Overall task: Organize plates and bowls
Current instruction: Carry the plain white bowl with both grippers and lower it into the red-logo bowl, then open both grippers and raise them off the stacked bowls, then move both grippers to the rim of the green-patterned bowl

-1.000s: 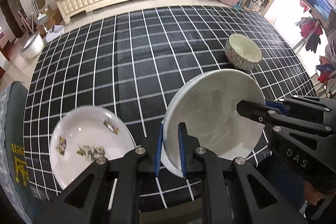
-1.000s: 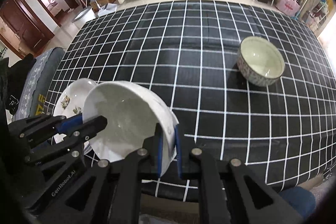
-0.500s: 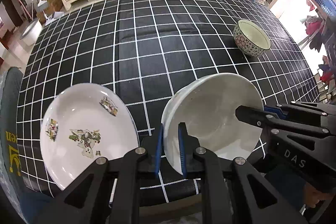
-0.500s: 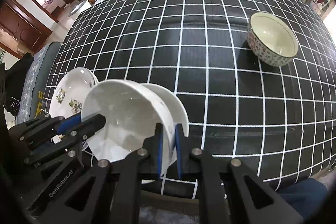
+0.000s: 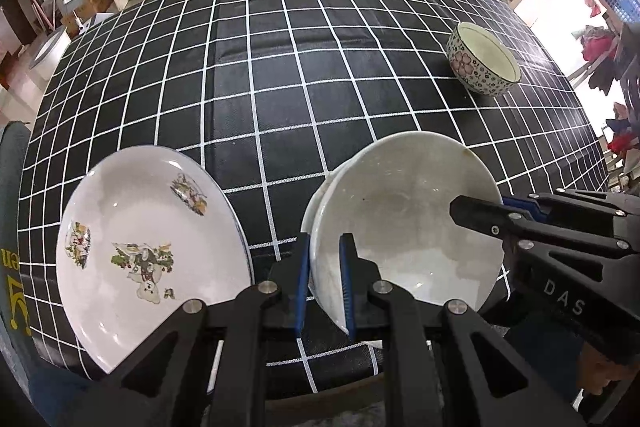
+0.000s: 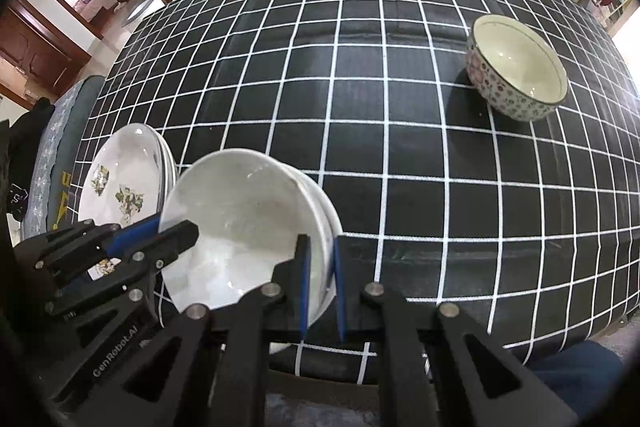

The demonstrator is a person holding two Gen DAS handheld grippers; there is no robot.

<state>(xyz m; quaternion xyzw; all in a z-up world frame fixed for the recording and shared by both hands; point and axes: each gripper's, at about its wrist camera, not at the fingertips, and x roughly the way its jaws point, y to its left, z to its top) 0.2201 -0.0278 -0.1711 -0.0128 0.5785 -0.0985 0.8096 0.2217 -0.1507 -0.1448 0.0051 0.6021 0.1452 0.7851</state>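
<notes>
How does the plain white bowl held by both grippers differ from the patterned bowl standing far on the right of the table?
The white bowl is plain, while the patterned bowl carries a floral print outside. The white bowl is gripped at its rim by the left gripper and the right gripper; the patterned bowl stands alone, untouched. The white bowl looks wider and shallower, the patterned bowl deeper. Both look empty.

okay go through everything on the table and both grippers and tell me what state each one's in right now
White bowl: gripped at opposite rims by both grippers, nested in a second white bowl.
Second white bowl: on the table, underneath.
Decorated plate: flat, on top of a plate stack, untouched.
Patterned bowl: upright, empty, alone.
Left gripper: shut on the bowl rim.
Right gripper: shut on the bowl rim.
</notes>
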